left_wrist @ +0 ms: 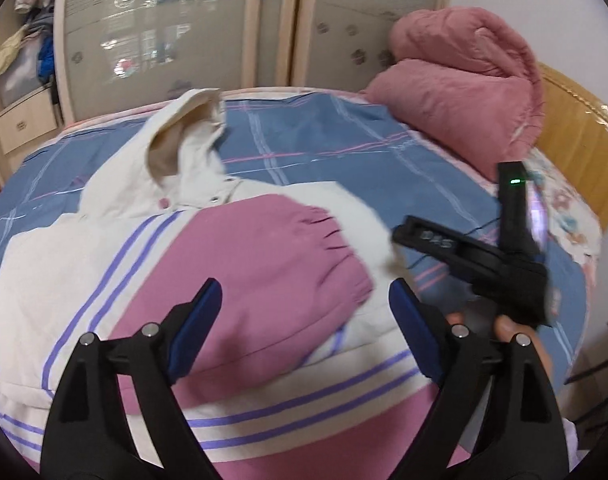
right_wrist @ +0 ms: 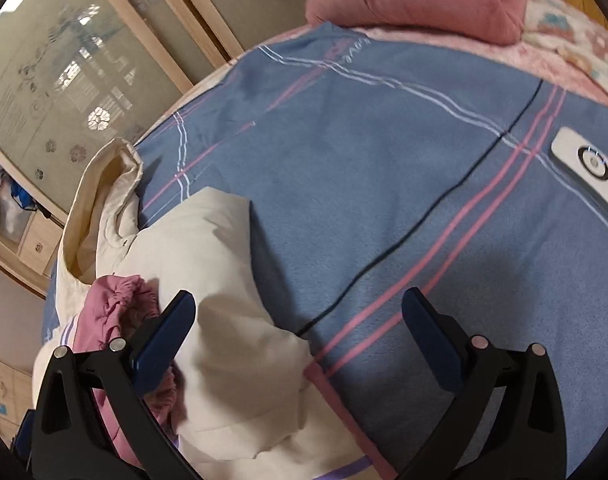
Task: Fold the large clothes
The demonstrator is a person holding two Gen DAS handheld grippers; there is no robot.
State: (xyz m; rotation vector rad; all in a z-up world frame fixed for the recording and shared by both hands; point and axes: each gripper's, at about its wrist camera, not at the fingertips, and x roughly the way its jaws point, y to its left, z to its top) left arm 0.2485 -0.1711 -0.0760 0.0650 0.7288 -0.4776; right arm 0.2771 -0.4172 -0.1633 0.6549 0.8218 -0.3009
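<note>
Both tongs gaping, holding nothing: left gripper [left_wrist: 304, 320], right gripper [right_wrist: 300, 320] | we are hovering over jacket [left_wrist: 104, 264], pink sleeve [left_wrist: 264, 256] folded across center | next, we judge: folding cream side [right_wrist: 224, 280] inward.

left wrist cam sits low and close over the jacket [left_wrist: 144, 264], facing the wardrobe [left_wrist: 176, 32]. right wrist cam tilts down at the blue bedspread [right_wrist: 384, 160], off the jacket's edge. both views share the jacket's hood, the bedspread and the pink quilt [left_wrist: 464, 92].
</note>
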